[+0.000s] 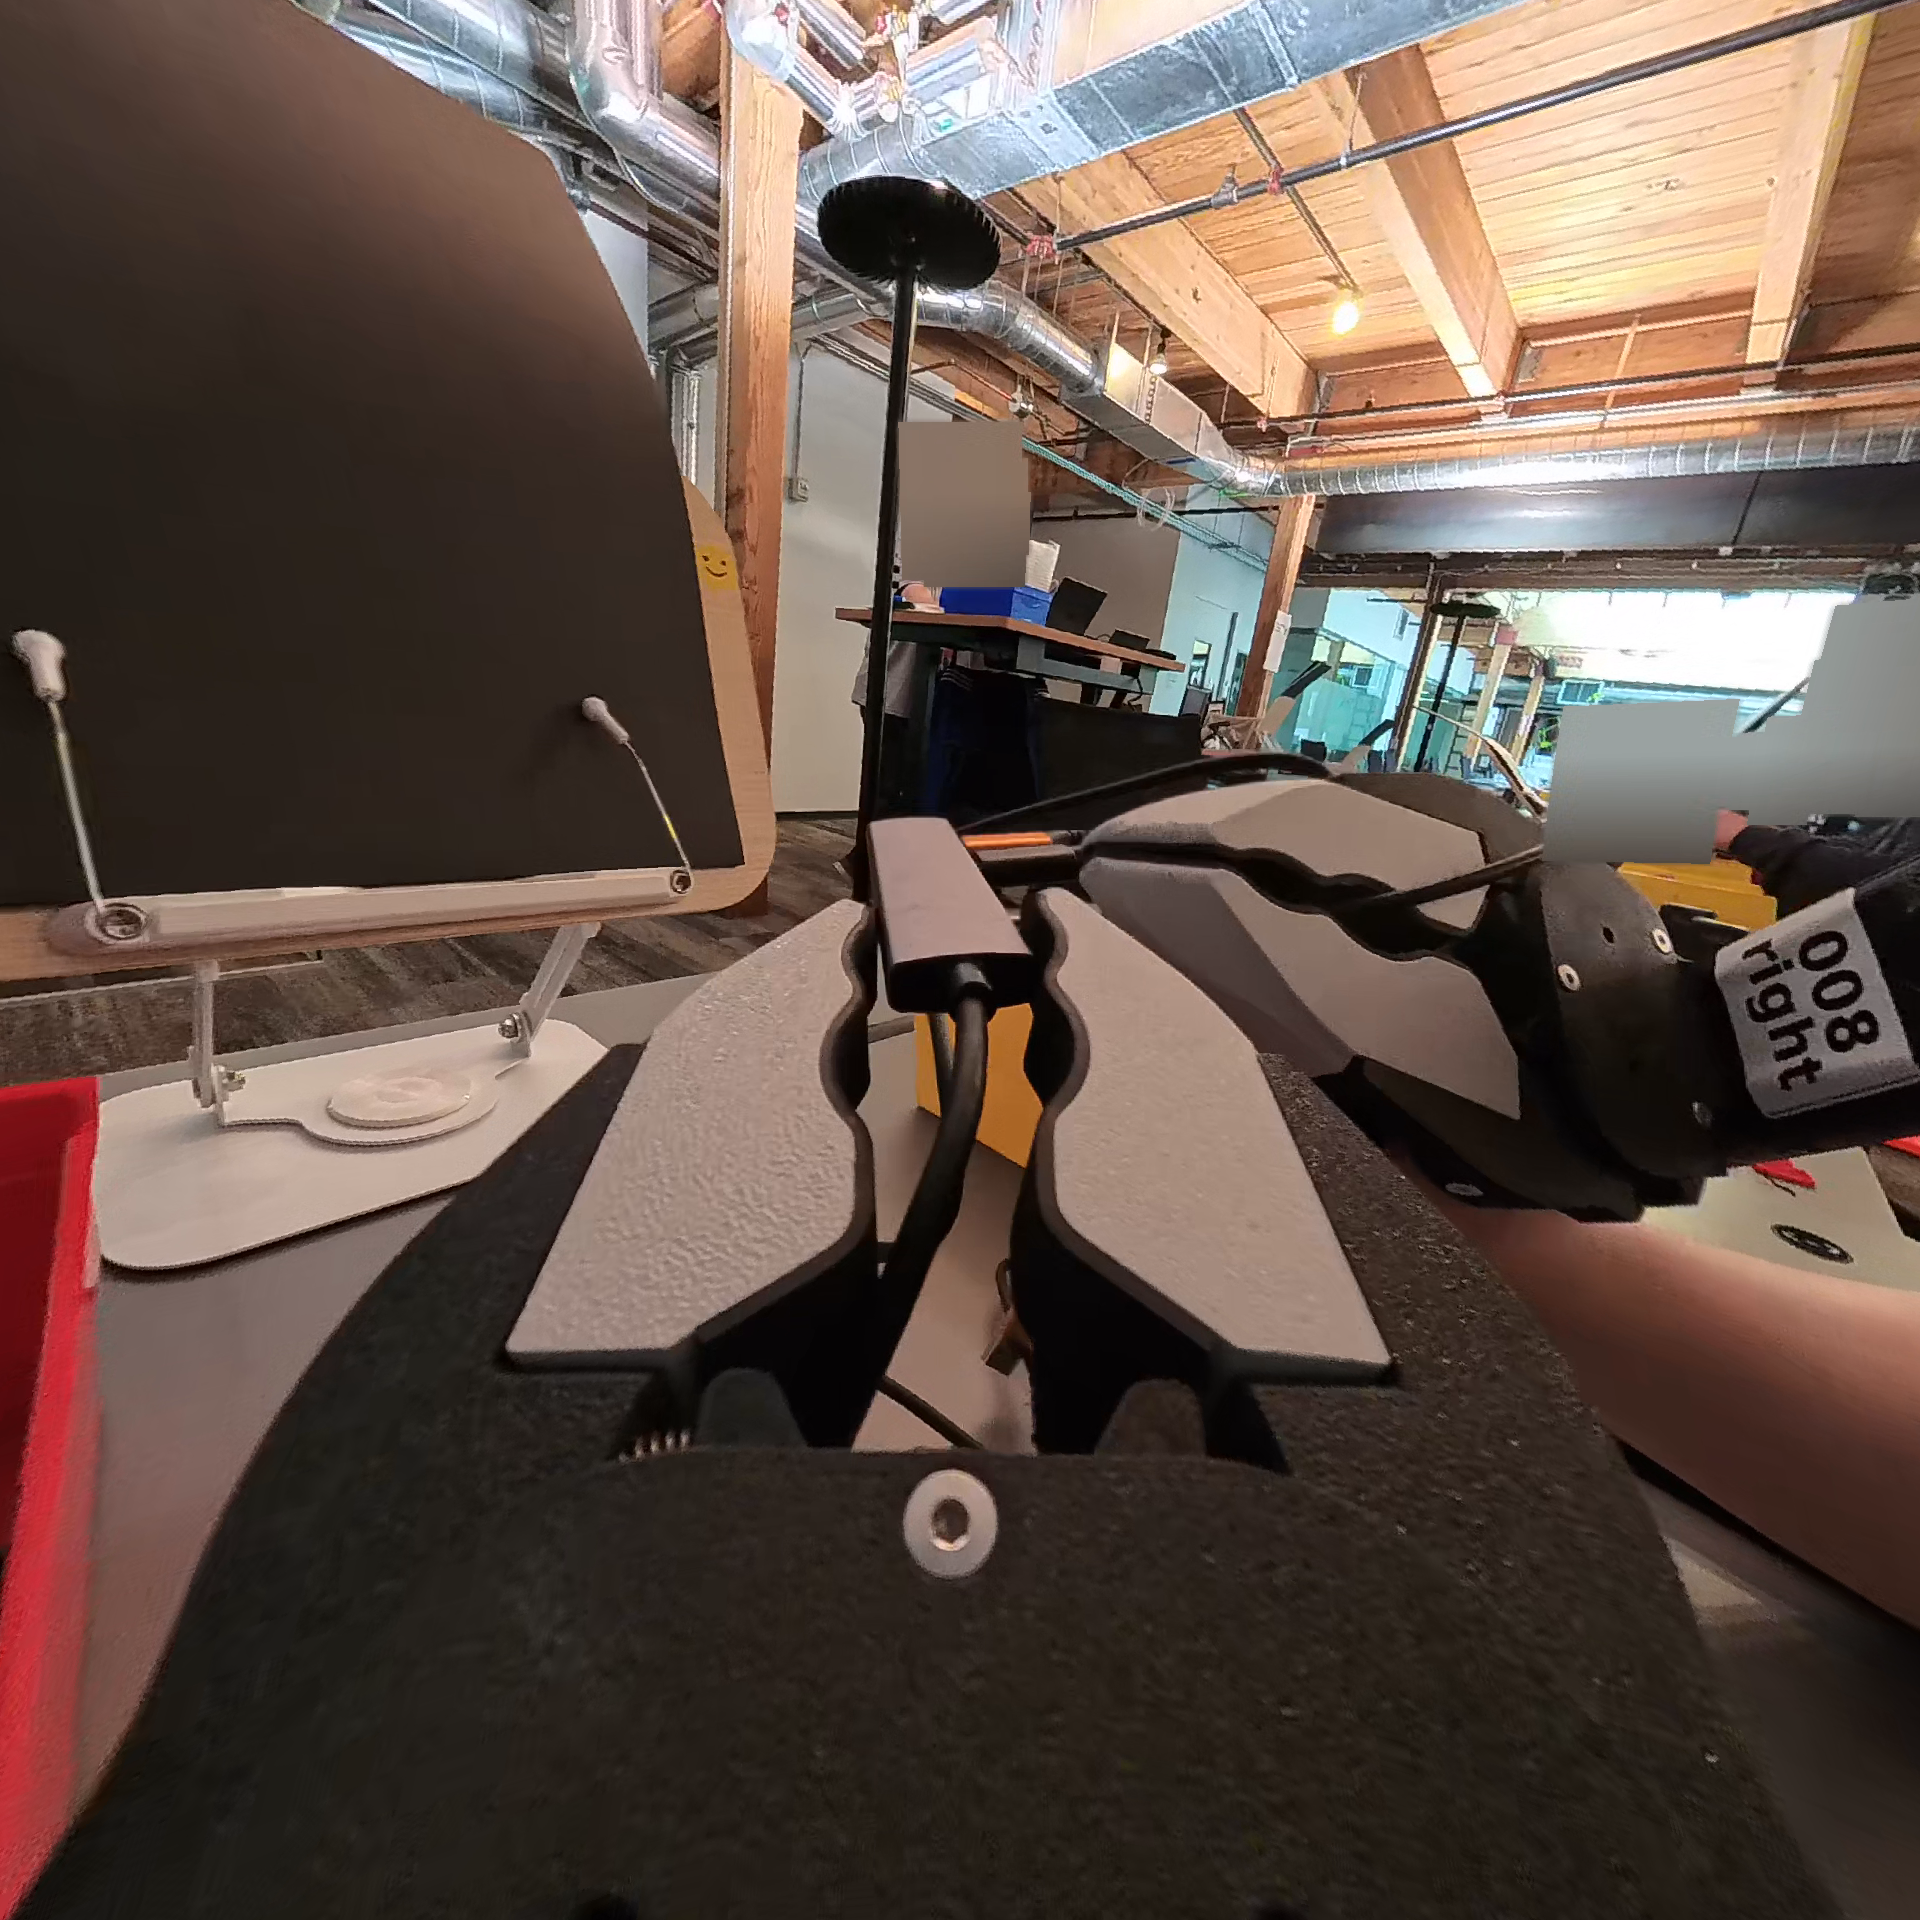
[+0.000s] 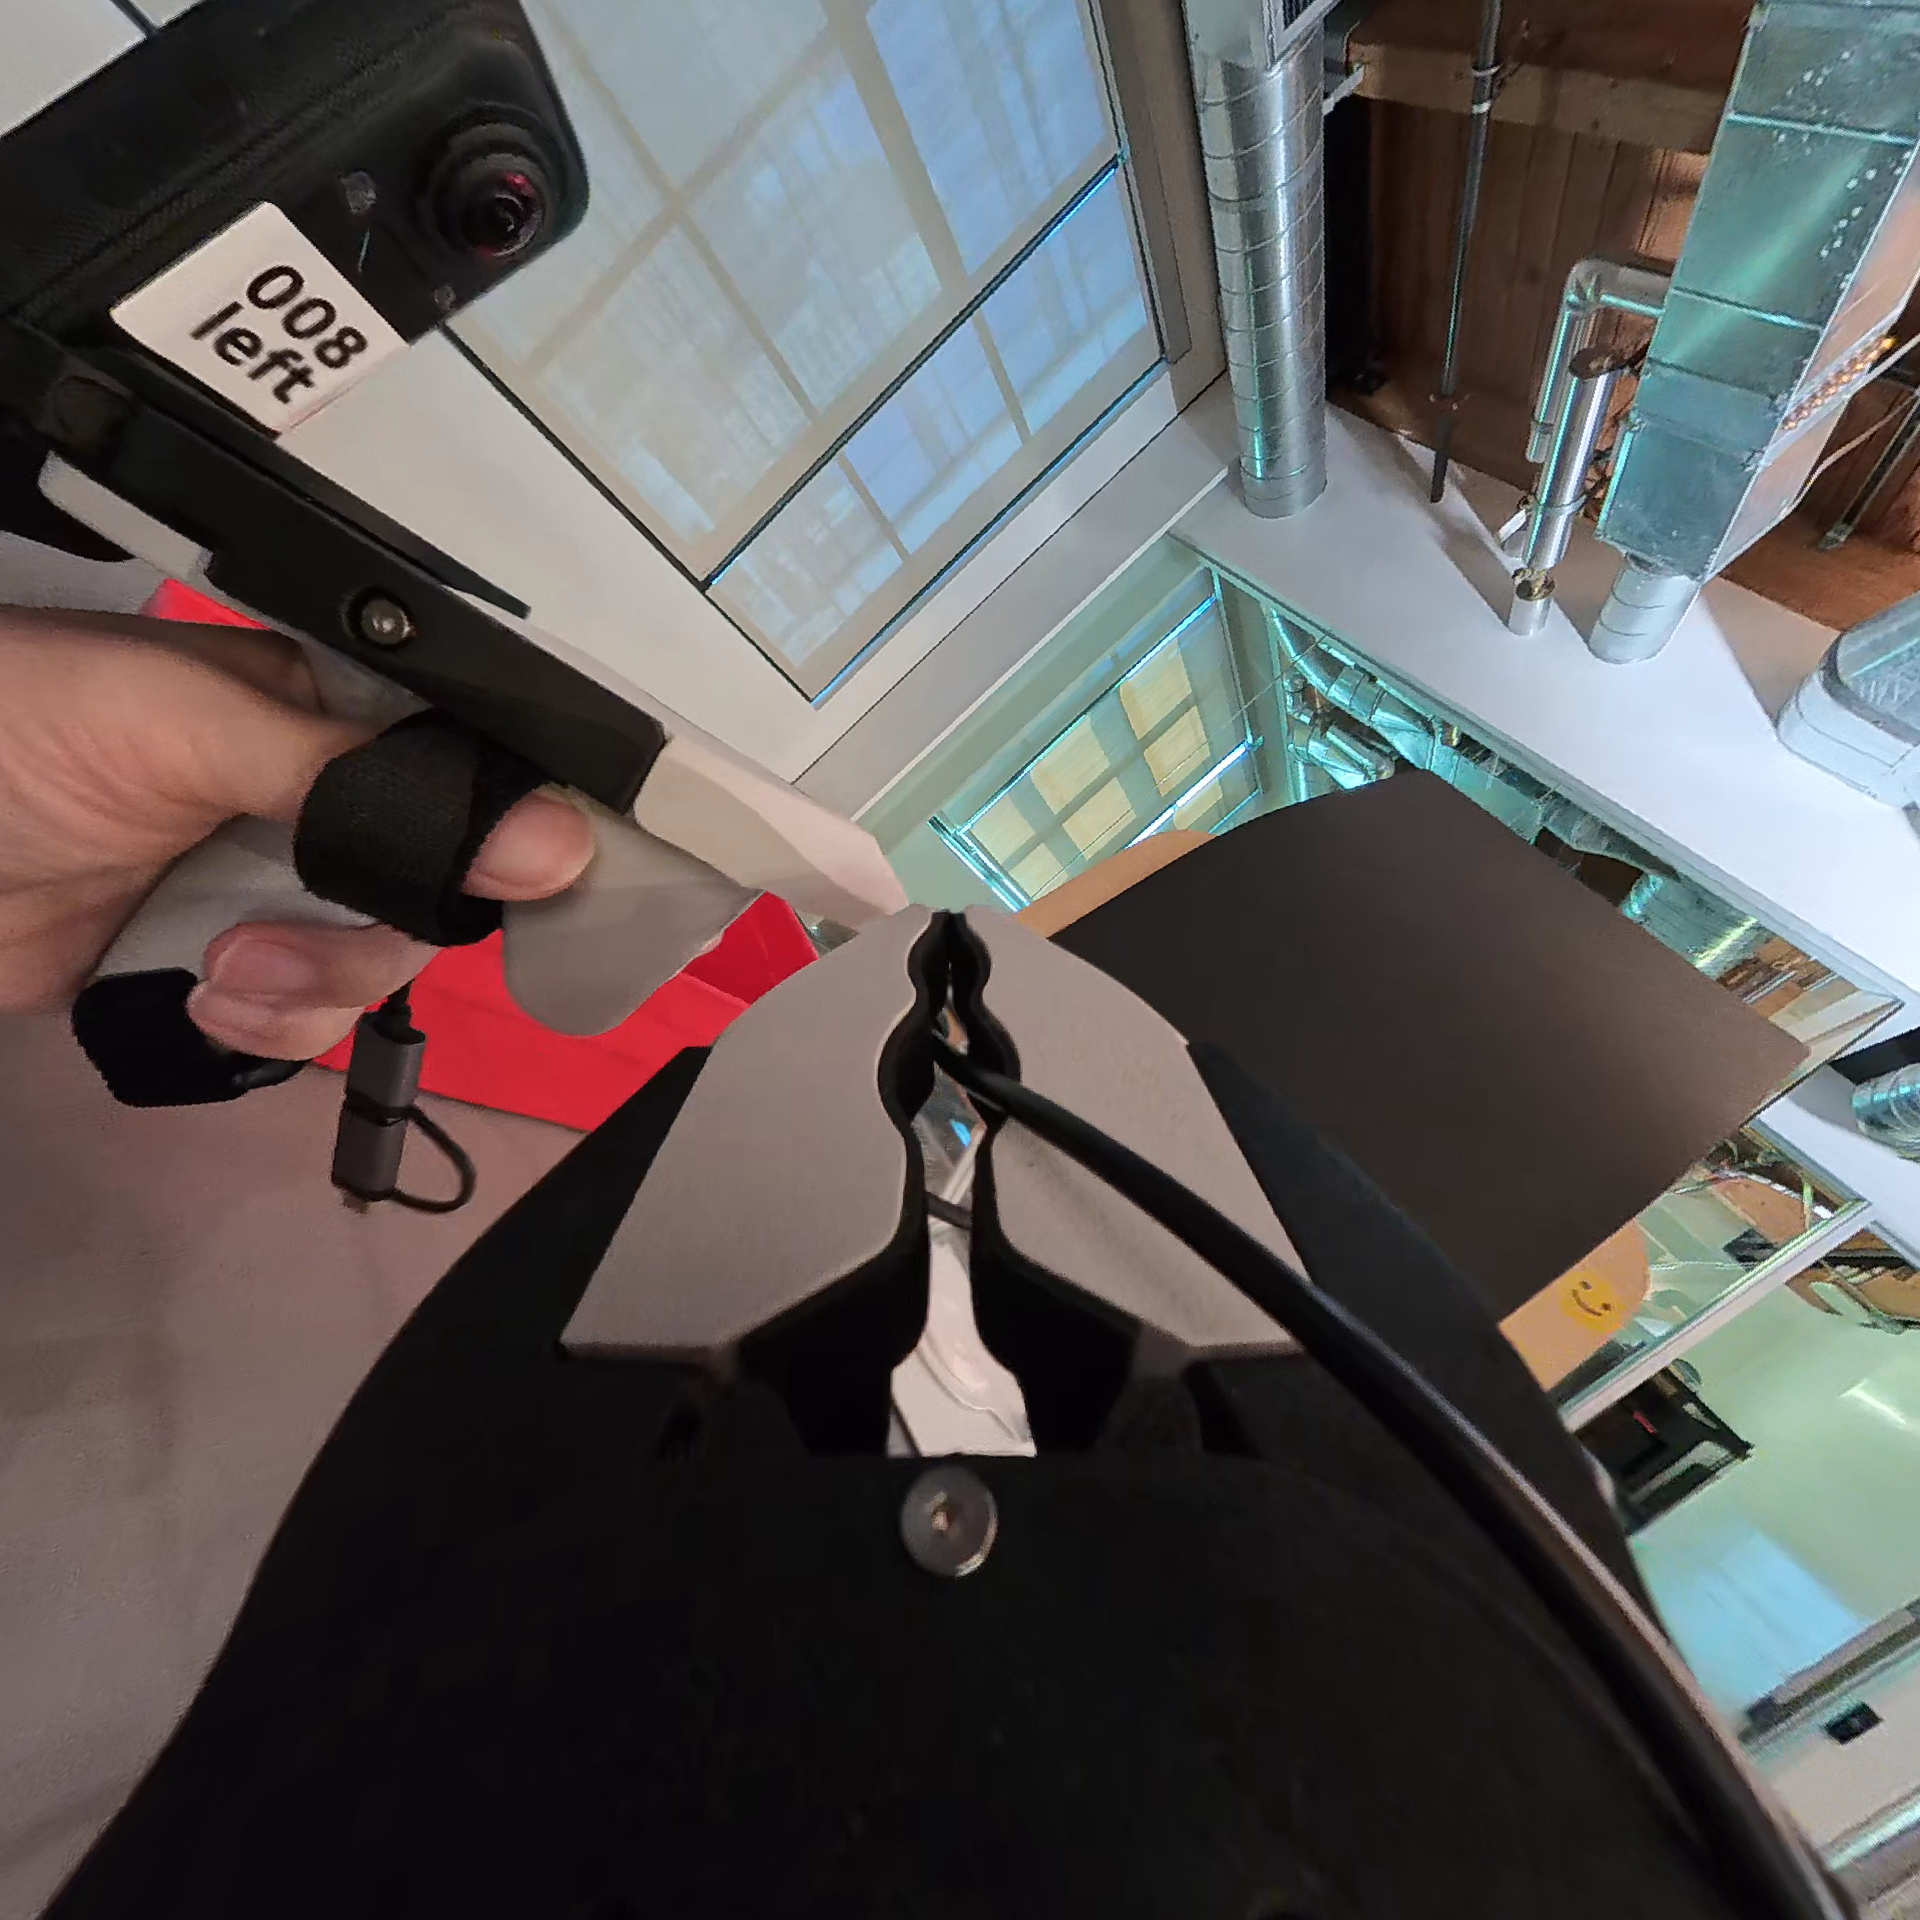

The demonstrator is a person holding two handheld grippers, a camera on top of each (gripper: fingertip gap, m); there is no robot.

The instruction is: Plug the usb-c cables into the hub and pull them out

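Surface: grey table (image 1: 260, 1351), lower left of the left wrist view.
Left gripper (image 1: 948, 966): clamped on the dark hub (image 1: 940, 904), centre frame.
Right gripper (image 2: 948, 940): pinching a black cable (image 2: 1143, 1153), tips near the hub's right side.
Beyond: black board on a stand (image 1: 312, 520), upper left.

My left gripper (image 1: 951, 977) has pebbled matt grey finger plates on a rough black body. Between them, the hub (image 1: 940, 914) looks smooth, satin-dark; its cable (image 1: 940, 1122) glossy black.
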